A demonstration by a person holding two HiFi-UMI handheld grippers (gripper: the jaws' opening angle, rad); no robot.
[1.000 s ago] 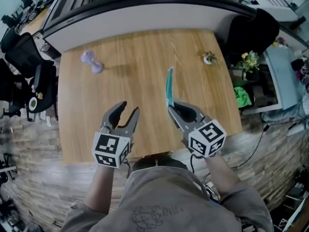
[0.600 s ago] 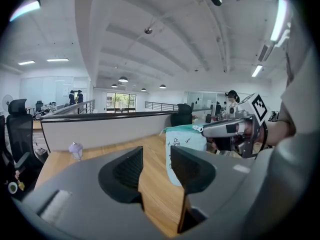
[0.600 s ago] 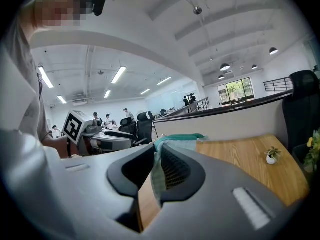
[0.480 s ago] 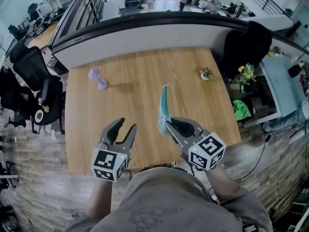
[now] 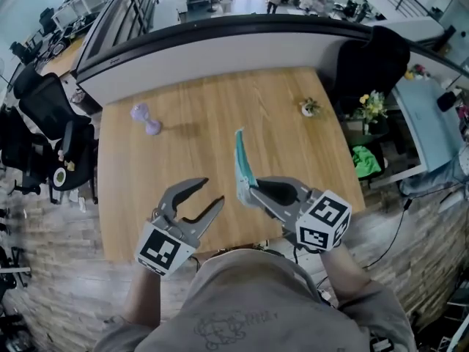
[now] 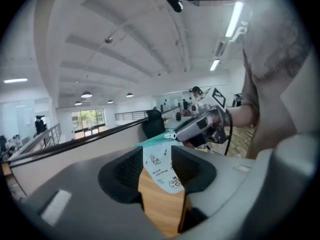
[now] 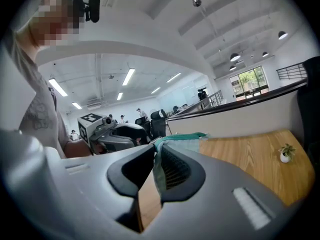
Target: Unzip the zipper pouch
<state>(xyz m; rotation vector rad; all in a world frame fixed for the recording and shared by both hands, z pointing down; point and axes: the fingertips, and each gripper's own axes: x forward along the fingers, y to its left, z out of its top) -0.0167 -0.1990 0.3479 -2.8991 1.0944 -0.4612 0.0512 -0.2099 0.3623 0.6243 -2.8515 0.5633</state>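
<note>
Our right claw (image 5: 245, 191) pinches the teal zipper pouch (image 5: 239, 156) by its near end, edge-on above the wooden surface (image 5: 168, 94), long axis running away from us. Our left claw (image 5: 208, 194) gapes wide and empty just to its left, facing it. It looks best placed to take the zipper pull (image 6: 170, 134).

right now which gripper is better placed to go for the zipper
Left. The right gripper is shut on the zipper pouch and holds it up, so it is busy. The left gripper is open and empty, with its jaws pointed at the pouch.
</note>
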